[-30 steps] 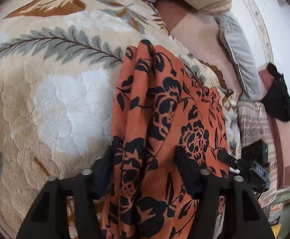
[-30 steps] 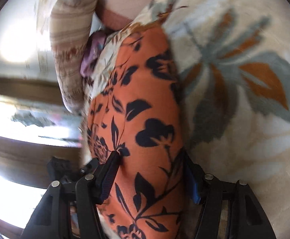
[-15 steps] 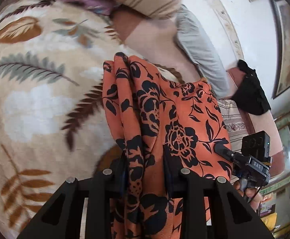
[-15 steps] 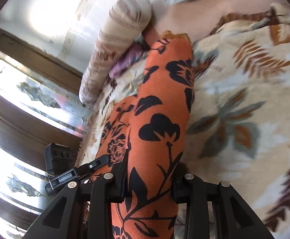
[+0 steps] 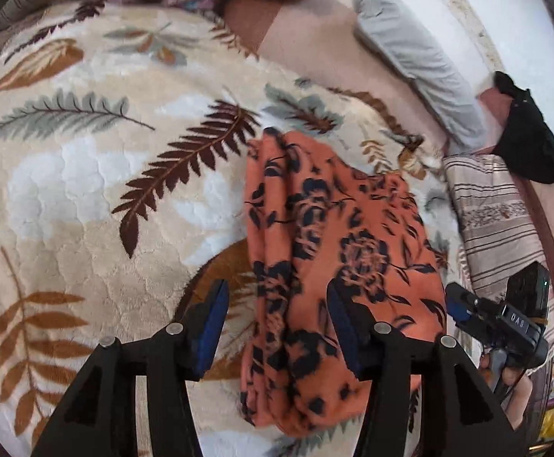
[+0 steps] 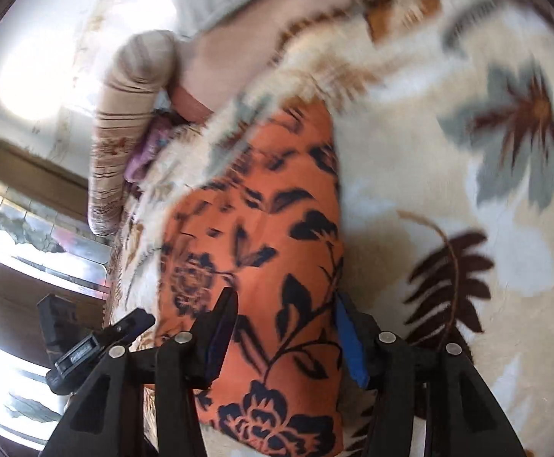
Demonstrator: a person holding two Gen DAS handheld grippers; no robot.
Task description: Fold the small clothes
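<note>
Both tongs, left (image 5: 275, 310) and right (image 6: 284, 318), wide apart, gripping nothing, over orange floral garment (image 5: 330, 236); lettering unreadable.

A leaf-patterned blanket (image 5: 86, 198), grey pillow (image 5: 414, 57), striped bolster (image 6: 124, 122) and perhaps black clothing (image 5: 532, 144).

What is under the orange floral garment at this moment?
The orange floral garment lies on the cream leaf-patterned blanket, which shows all around it. Whatever else might sit beneath the cloth is covered and cannot be seen.
</note>
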